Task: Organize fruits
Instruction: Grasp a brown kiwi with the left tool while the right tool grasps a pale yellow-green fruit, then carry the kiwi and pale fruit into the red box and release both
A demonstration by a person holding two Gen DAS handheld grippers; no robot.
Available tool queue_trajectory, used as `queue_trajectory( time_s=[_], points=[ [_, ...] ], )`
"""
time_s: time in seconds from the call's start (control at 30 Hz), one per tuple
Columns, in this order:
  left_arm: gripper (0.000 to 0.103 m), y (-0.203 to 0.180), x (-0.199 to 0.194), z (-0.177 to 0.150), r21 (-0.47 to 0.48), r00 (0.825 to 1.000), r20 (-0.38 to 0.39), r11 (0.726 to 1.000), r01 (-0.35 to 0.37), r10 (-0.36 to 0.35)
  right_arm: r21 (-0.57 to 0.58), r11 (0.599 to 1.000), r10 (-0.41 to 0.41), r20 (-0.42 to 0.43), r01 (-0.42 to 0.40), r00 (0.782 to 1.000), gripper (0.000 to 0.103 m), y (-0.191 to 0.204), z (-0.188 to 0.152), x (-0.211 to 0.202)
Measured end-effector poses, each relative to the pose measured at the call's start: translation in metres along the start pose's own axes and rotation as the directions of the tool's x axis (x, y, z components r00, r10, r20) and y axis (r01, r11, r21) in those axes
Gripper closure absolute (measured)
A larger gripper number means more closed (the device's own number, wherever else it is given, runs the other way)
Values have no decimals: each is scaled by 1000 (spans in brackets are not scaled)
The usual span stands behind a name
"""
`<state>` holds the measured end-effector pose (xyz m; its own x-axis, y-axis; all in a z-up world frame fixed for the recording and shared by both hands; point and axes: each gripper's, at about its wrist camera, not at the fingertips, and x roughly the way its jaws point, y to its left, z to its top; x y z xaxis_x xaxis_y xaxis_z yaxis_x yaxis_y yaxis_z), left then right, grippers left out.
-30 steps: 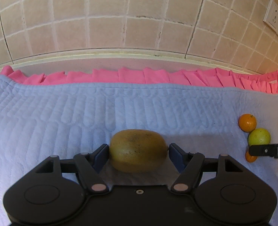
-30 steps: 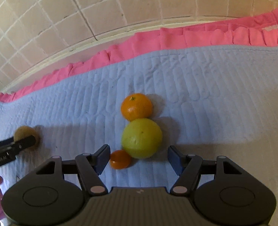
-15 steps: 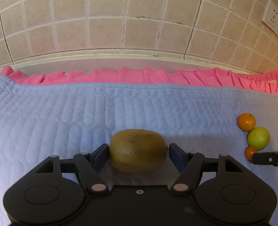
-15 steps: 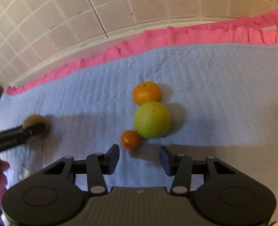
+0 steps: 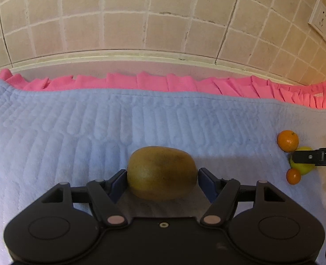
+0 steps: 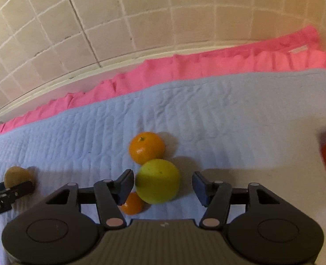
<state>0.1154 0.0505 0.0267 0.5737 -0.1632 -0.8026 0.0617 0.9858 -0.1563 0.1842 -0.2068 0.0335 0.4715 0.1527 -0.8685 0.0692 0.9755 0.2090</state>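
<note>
A pale blue quilted mat [image 5: 74,132] covered the surface, a pink cloth [image 5: 185,84] along its far edge by the tiled wall [image 5: 141,17]. The left hand-held gripper [image 5: 162,177] gripped a brown kiwi [image 5: 162,172] at both ends. At the right, the right hand-held gripper [image 6: 163,186] was opening around a green citrus [image 6: 158,181], pads clear. An orange [image 6: 146,147] touched its far side; a smaller orange [image 6: 132,203] lay near-left.

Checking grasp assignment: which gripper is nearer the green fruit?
Right. The right gripper brackets the green fruit, fingers opening, no pad contact visible. The left gripper sits far off, around the kiwi.
</note>
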Motion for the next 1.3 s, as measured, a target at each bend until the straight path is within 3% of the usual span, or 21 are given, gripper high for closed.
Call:
queue_trajectory(
  time_s=[0.1,0.4,0.87,1.1,1.3],
  points=[
    [21,3,1,1,-15,1000,-3,1000,11,-11,-23,1000,-19,-16,18,1000,55,4,-2,6],
    [21,2,3,2,-24,1000,1,1000,7,-7,-57,998,-2,-18,1,1000,55,7,-15,-6],
    [21,4,0,2,-19,1000,5,1000,16,-16,-100,995,17,-57,-23,998,55,6,-66,-48],
    [21,-1,10,9,-32,1000,1,999,-16,16,-60,998,-7,-3,7,1000,55,-11,-72,-75],
    [21,-16,7,9,52,997,35,996,-74,73,-6,1000,-30,65,31,997,55,-32,-83,-107]
  ],
)
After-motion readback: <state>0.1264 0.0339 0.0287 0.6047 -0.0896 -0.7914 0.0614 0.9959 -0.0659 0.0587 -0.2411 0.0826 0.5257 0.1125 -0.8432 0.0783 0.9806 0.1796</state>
